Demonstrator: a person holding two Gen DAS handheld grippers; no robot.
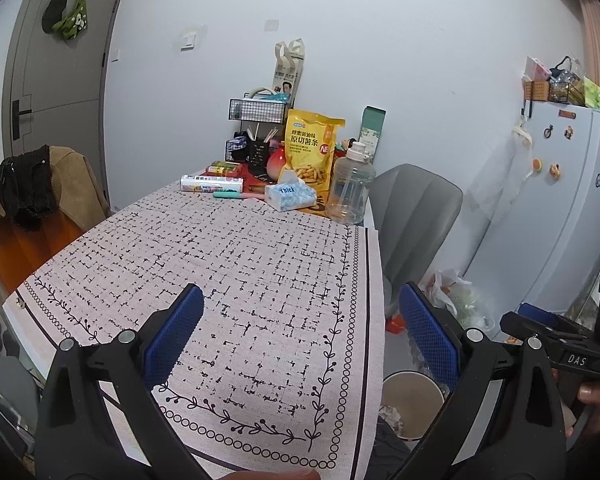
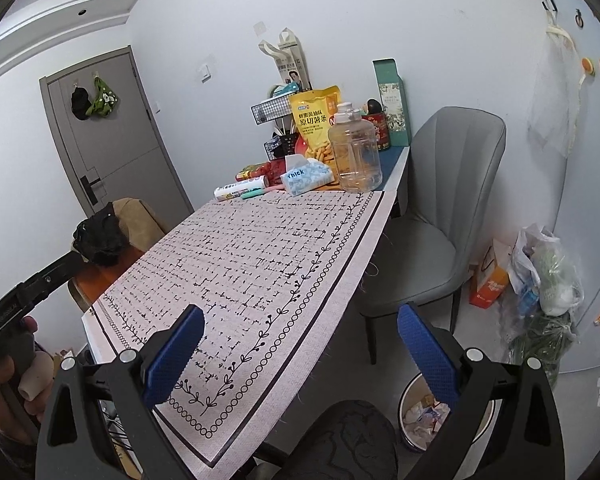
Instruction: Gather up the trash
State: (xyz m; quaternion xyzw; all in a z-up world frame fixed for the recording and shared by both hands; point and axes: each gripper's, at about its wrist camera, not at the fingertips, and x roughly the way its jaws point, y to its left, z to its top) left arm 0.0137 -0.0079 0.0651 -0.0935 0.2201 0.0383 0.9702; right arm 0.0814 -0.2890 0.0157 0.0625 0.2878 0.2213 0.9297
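A round waste bin stands on the floor by the table's right side, with crumpled paper and wrappers inside; its rim also shows in the left wrist view. My left gripper hovers open over the near end of the patterned tablecloth, nothing between its blue pads. My right gripper is open too, empty, straddling the table's right edge with the bin just beyond its right finger. No loose scrap shows on the cloth.
At the table's far end stand a clear water jug, a yellow snack bag, a tissue pack, a lint roller and wire racks. A grey chair sits right of the table; plastic bags lie by the fridge.
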